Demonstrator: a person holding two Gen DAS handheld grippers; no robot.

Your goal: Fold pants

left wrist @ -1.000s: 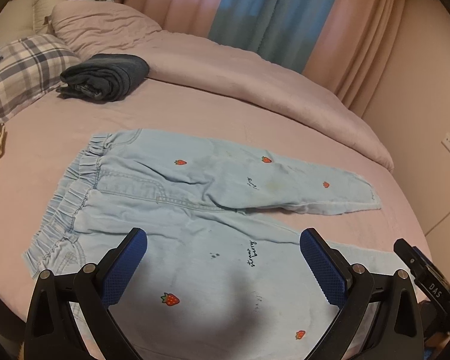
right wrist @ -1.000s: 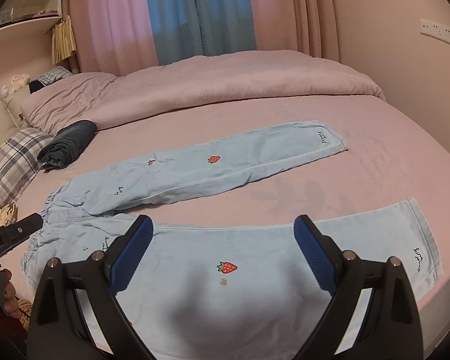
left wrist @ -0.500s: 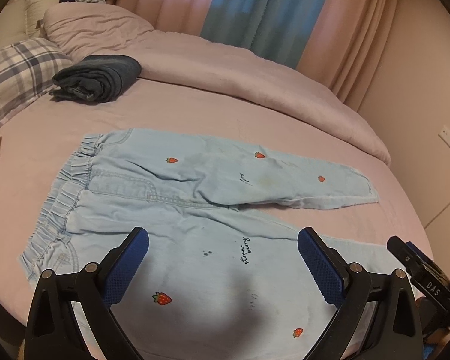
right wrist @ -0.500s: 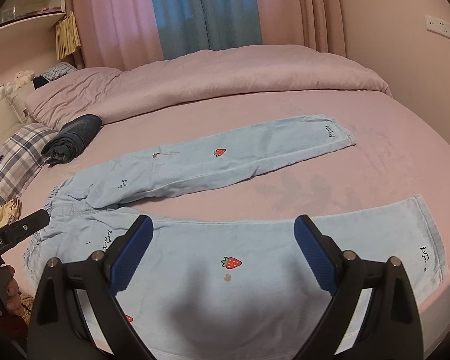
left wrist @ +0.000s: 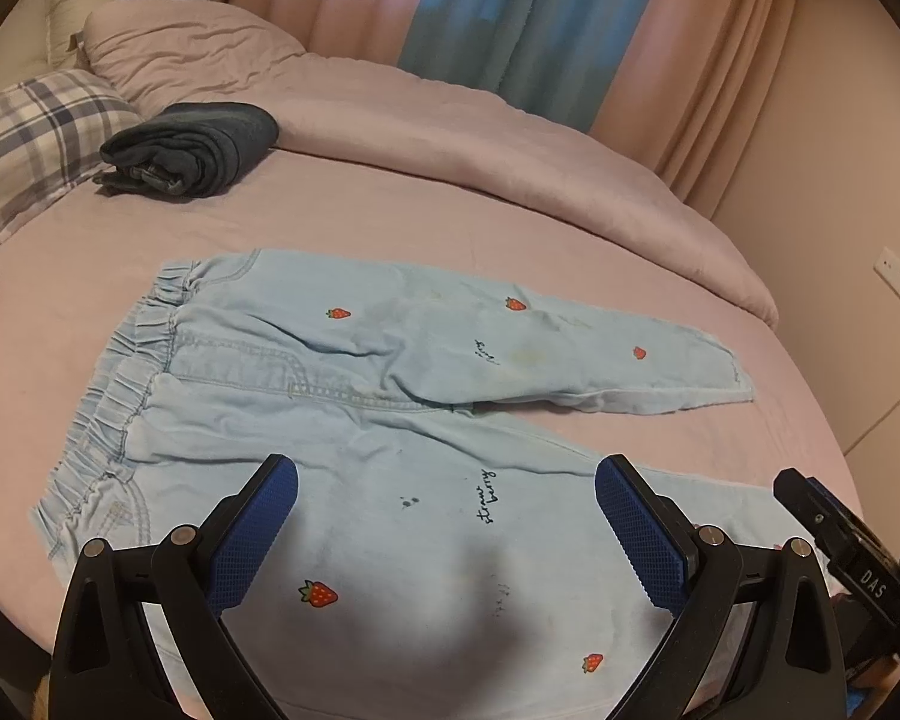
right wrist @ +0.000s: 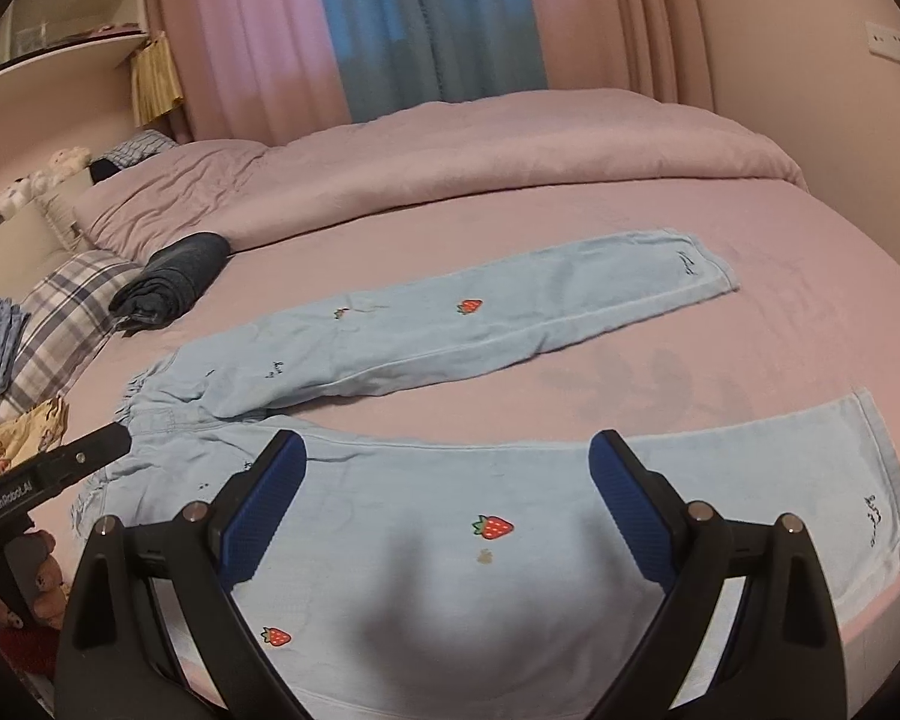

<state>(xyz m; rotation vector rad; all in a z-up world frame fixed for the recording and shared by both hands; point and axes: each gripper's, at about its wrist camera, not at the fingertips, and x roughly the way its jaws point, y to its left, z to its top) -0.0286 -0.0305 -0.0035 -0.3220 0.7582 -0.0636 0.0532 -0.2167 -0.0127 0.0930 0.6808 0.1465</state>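
While the pants [left wrist: 354, 420] lie spread flat on the pink bed [left wrist: 390, 210], filling the centre and lower half of both views, you hold each gripper above them with nothing between its fingers. In the left wrist view, your left gripper [left wrist: 447, 516] stands released, its blue pads [left wrist: 252, 534] wide apart at the bottom of the frame, over the near leg just below the printed script. The elastic waistband [left wrist: 120, 396] sits at the left of that frame; the far leg [left wrist: 570, 348] runs toward the right edge, its cuff lying flat. In the right wrist view, your right gripper [right wrist: 444, 504] is likewise released, jaws spread at the bottom of the frame over the near leg [right wrist: 510, 540], beside a red strawberry print [right wrist: 493, 527]. The two legs lie apart, with bare sheet between them. Your left hand [right wrist: 36, 588] shows at the lower left of the right wrist view, grasping its gripper's handle. A rolled dark garment [left wrist: 192, 147] rests at the upper left of the left wrist view, well apart from the pants and just beside a plaid pillow [left wrist: 36, 138]. A folded quilt [left wrist: 480, 144] crosses the far side of the bed, below pink and blue curtains [right wrist: 426, 24].
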